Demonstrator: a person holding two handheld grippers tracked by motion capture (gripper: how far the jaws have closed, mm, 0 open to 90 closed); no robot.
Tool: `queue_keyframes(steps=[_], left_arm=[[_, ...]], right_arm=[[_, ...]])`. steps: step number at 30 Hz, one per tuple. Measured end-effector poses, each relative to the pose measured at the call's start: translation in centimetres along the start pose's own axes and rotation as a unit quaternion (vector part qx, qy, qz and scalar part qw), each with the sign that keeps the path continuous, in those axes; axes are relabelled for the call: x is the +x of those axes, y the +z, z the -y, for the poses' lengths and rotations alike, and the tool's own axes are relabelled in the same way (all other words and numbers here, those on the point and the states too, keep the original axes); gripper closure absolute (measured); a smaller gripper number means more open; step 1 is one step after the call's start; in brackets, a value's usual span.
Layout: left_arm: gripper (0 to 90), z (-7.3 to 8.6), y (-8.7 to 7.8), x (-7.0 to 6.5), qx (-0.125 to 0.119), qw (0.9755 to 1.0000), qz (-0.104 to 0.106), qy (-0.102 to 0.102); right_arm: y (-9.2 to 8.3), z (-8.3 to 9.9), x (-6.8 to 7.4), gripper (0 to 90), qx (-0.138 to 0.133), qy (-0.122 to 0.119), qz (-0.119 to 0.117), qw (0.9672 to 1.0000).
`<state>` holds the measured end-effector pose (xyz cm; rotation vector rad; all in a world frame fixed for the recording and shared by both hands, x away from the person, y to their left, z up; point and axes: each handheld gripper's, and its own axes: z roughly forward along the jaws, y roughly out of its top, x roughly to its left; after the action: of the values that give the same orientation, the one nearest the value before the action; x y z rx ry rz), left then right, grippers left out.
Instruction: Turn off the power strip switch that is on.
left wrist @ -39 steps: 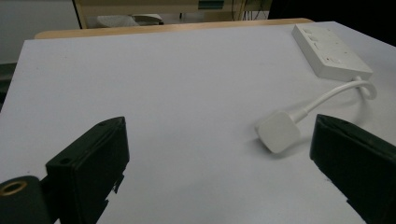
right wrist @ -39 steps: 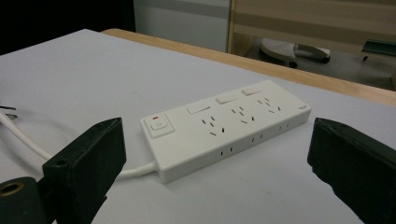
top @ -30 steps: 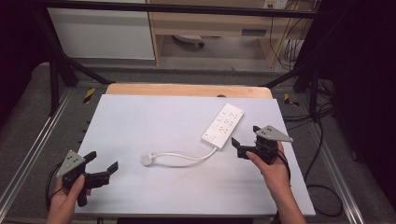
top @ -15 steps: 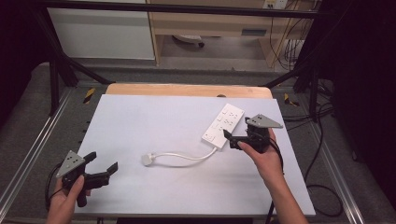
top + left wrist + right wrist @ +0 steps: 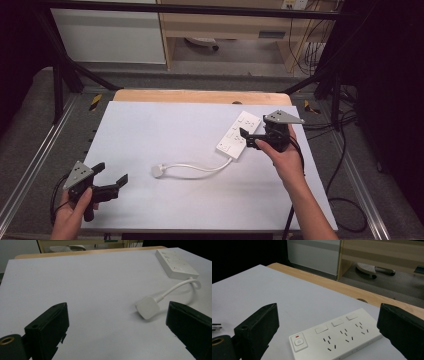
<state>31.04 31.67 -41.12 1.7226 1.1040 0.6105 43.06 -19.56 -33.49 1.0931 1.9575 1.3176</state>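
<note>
Just beside smooth white rectangular power strip [image 5: 239, 134], right gripper [image 5: 248, 135] gaping; left gripper [image 5: 110, 179] splayed well apart.

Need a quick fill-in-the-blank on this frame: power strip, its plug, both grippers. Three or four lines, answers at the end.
1. The right gripper hovers at the white power strip with its fingers ____.
2. The power strip has ____ rocker switches beside its round power button.
3. The cord ends in a white ____ lying on the table.
4. The left gripper holds ____.

Missing words: open; three; plug; nothing
</note>
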Motion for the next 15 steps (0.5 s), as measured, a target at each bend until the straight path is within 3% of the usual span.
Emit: queue_keyframes(steps=[15], left_arm=[[4.6,0.0,0.3,0.2,0.000,0.9999,-0.003,-0.010]], right_arm=[[0.2,-0.4,-1.5,4.9,0.007,0.011,0.006,0.9999]])
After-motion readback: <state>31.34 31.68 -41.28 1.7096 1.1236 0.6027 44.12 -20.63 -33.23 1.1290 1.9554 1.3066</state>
